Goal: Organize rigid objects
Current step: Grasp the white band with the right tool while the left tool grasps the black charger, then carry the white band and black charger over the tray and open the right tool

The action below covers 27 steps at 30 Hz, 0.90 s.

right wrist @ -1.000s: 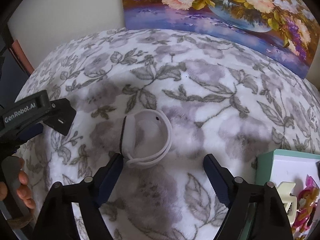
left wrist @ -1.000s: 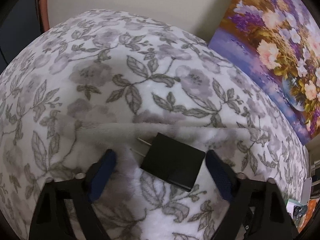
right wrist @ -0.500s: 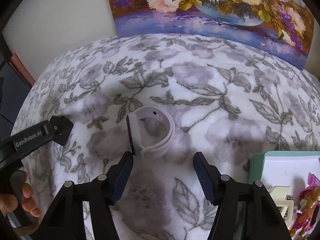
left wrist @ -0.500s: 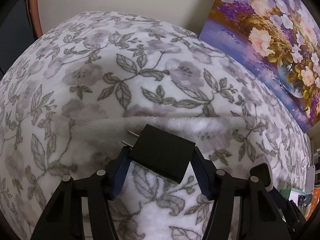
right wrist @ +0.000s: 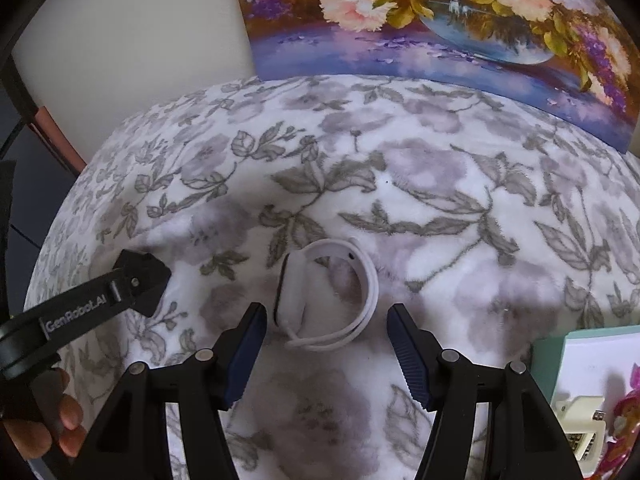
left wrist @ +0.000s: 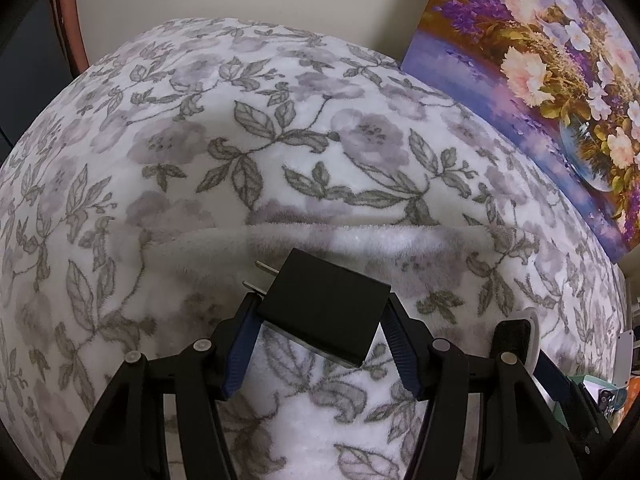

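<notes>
A black plug adapter (left wrist: 326, 306) with two metal prongs pointing left sits between the fingers of my left gripper (left wrist: 320, 308), which is shut on it just above the floral blanket. A white smartwatch (right wrist: 320, 298) with a looped white band lies on the blanket. My right gripper (right wrist: 326, 316) is open, its blue pads either side of the watch's near end, not touching it. The left gripper (right wrist: 136, 282) also shows at the left of the right wrist view, held by a hand.
A floral blanket (left wrist: 200, 160) covers the whole surface, with a raised fold (left wrist: 360, 236) behind the adapter. A flower painting (right wrist: 440, 20) leans on the back wall. A teal-rimmed tray (right wrist: 568, 344) holding small items lies at the right.
My left gripper closed from wide open onto the black adapter and lifted it slightly. My right gripper narrowed a little and moved in around the watch.
</notes>
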Motion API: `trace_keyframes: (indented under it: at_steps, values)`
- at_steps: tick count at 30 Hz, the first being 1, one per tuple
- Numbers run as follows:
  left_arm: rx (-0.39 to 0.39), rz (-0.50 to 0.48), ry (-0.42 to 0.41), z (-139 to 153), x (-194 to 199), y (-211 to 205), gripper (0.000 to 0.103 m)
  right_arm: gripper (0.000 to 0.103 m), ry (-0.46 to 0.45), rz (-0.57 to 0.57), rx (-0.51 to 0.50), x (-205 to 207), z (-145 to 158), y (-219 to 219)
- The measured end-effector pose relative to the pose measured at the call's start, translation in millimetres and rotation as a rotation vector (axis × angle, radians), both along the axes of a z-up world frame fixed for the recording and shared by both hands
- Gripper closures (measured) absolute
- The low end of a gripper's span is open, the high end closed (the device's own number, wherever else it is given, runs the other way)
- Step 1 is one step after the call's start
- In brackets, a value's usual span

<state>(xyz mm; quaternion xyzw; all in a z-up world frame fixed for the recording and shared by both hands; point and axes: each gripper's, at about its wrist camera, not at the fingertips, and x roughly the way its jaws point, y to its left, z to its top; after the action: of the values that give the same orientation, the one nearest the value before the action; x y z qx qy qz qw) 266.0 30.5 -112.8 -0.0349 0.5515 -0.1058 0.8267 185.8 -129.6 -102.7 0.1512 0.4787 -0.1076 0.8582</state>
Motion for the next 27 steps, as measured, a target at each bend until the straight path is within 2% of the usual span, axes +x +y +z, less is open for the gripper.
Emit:
trace_keyframes:
  at_steps: [3,4,5,7,15,19,27]
  values:
    - [0.002,-0.004,0.000,0,1,0,0.041,0.037,-0.004,-0.005,-0.006,1,-1,0]
    - [0.001,-0.005,0.000,0,1,0,0.041,0.039,-0.007,-0.008,-0.010,1,-1,0]
    - [0.001,-0.005,0.001,0,1,0,0.041,0.048,-0.009,-0.011,-0.013,1,-1,0]
    - [-0.002,-0.010,0.005,0,0,1,0.041,0.052,-0.015,-0.010,-0.017,0,0,0]
    - [-0.006,-0.033,0.016,9,-6,-2,0.041,0.052,-0.012,-0.013,-0.008,-6,4,-1]
    - [-0.007,-0.047,0.007,24,-15,-6,0.041,0.053,-0.011,-0.023,-0.010,-17,14,-4]
    - [-0.006,-0.088,-0.068,80,-50,-16,0.041,0.053,-0.001,-0.060,-0.043,-54,43,-12]
